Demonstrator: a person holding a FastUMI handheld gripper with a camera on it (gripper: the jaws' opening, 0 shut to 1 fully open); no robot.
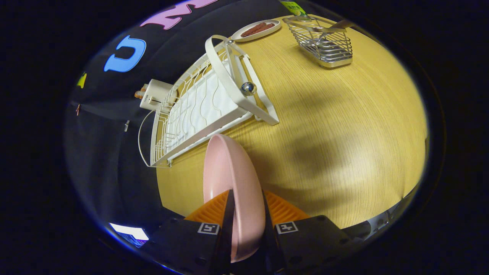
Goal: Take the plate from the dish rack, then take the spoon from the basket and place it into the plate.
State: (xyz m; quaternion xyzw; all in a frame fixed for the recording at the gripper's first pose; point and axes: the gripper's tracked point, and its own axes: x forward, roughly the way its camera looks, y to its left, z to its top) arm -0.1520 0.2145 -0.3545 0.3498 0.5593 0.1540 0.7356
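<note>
Jaws grip plate point(233, 179); spoon point(324, 28) in basket point(328, 47).

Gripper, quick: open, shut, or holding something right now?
Gripper: shut on the pink plate, one of the fingers on each face, plate held on edge above the table, clear of the rack.

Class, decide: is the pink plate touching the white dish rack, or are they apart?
Apart. The gripper view shows the plate clamped between the tool fingers, with a strip of bare table between its rim and the dish rack.
</note>
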